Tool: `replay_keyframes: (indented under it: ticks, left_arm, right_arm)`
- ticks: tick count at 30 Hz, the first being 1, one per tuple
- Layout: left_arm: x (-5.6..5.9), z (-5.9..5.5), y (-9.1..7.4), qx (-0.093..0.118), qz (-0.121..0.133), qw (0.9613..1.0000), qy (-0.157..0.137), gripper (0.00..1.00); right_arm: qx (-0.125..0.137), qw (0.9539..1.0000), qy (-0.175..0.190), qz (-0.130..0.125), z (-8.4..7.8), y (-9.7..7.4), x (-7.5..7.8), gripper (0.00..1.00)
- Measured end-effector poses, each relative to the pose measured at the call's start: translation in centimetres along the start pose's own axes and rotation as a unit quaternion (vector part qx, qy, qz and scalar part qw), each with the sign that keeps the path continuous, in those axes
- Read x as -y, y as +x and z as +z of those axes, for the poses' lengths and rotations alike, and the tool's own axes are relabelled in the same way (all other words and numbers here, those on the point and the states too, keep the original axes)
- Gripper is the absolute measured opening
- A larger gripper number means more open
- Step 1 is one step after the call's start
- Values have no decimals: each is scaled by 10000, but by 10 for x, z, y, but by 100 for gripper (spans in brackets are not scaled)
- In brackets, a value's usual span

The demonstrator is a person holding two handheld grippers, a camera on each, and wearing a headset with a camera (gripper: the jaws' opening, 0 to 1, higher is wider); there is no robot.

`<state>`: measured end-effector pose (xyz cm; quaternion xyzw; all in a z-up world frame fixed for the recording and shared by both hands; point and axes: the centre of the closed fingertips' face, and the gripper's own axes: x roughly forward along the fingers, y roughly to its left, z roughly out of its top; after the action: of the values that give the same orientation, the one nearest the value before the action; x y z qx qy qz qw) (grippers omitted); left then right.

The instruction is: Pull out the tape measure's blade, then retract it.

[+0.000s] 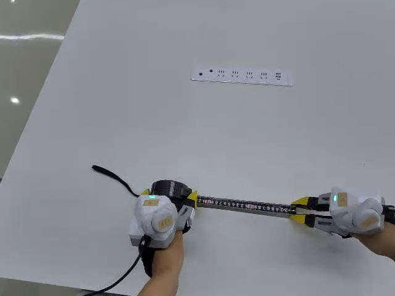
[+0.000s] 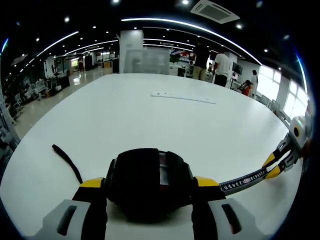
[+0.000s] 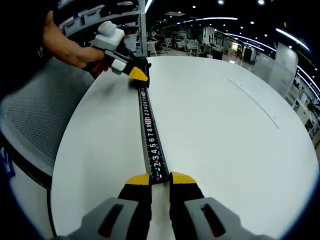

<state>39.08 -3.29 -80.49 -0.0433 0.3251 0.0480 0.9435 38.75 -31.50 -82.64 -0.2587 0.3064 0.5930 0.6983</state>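
Left gripper view has the left gripper (image 2: 149, 183) clamped on the black round tape measure case (image 2: 150, 172), its yellow-tipped jaws pressed against either side of the case, which sits on the white worktop (image 2: 150, 115). A dark numbered blade (image 2: 244, 179) runs out of the case to the right, low over the worktop, and its far end is pinched by the right gripper (image 2: 274, 164). In the right gripper view that gripper's yellow-tipped jaws stand narrow, almost together, on the tip of the blade by the lowest numerals. From there the blade stretches straight away to the case at the other gripper, which a person's hand (image 3: 70, 47) holds. In the head view the case lies near the front edge of the worktop, left of centre, with the blade extended rightwards. A black wrist strap (image 1: 112, 176) trails from the case to the left, flat on the worktop. A long white power strip (image 1: 241, 75) lies well apart, farther back.
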Motion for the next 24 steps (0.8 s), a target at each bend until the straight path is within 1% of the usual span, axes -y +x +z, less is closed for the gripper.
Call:
replay_keyframes:
  ticks: [4, 10, 13, 17, 20, 24]
  left_arm:
    - [-1, -1, 0, -26, 48, 10000, 25, 64]
    - [-2, -2, 0, -57, 17, 10000, 33, 63]
    - [-2, -3, -1, -23, -15, 10000, 23, 63]
    - [-1, -3, 0, -49, -27, 10000, -17, 63]
    - [-1, -2, -1, -10, -52, 10000, -19, 63]
    - [-2, -2, -1, -14, -61, 10000, -36, 63]
  right_arm:
    - [-26, 10000, 17, 9, 1, -1, -2, 10]
    - [-28, 10000, 22, 2, 1, 1, -2, 10]
    - [-26, 10000, 45, 10, 1, 1, -2, 10]
    - [-19, 10000, 50, -3, 2, 1, -2, 10]
    - [-15, 10000, 51, -18, 3, 0, -1, 10]
    - [-1, 10000, 57, -45, 4, -1, -1, 10]
